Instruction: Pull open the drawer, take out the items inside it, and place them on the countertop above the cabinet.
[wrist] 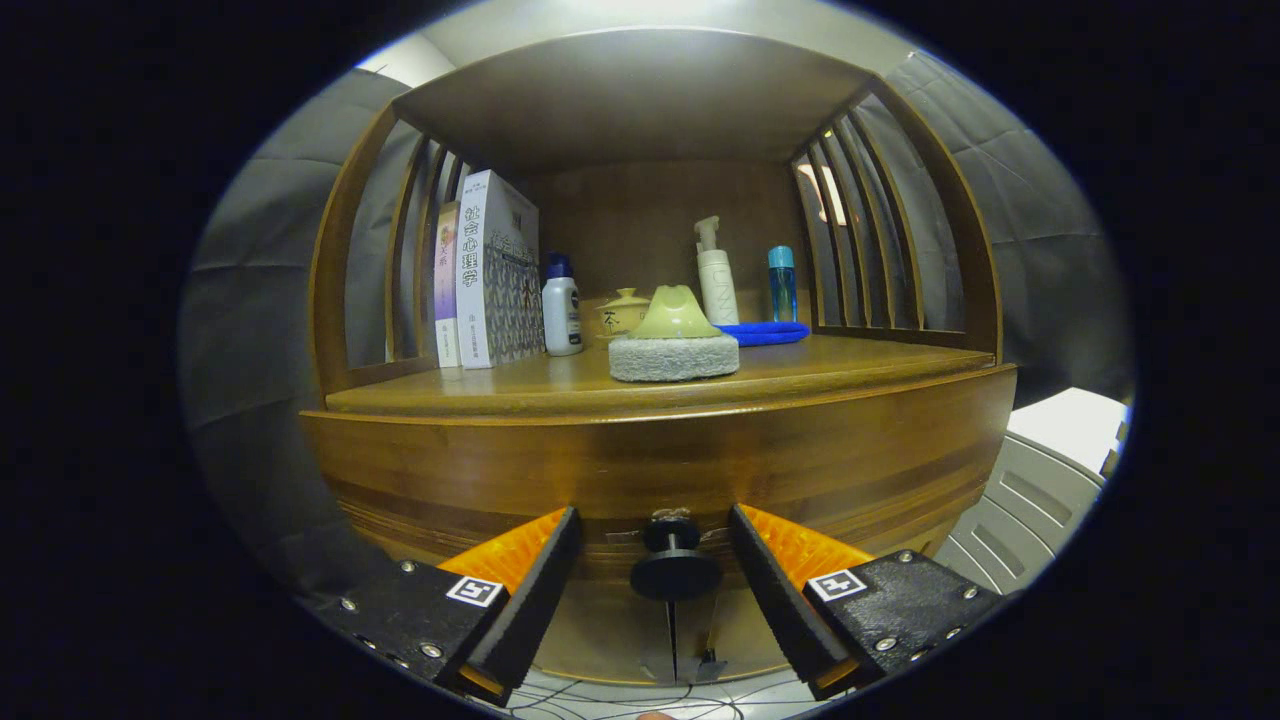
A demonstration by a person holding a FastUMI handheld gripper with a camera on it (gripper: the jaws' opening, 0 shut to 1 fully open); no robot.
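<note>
Two fingers of our gripper (675, 590) stand wide apart w/ the dark knob (675, 565) of the drawer (640, 470) between them, neither finger touching it as far as we can see. We see the drawer front shut, flush w/ the cabinet, so whatever is inside is hidden from us. Above it lies the countertop (560, 385), a wooden shelf w/ slatted sides. On it, nearest us and abt centre, sits a sponge pad (673, 355) w/ a pale green handle on top. Behind it is a small yellowish lidded pot (622, 312). To the left stand two books (485, 270) upright, w/ a white bottle (561, 305) w/ blue cap just beside them. To the right we see a white pump bottle (716, 272), a blue bottle (782, 283), and a folded blue cloth (765, 332) lying in front of those two.
</note>
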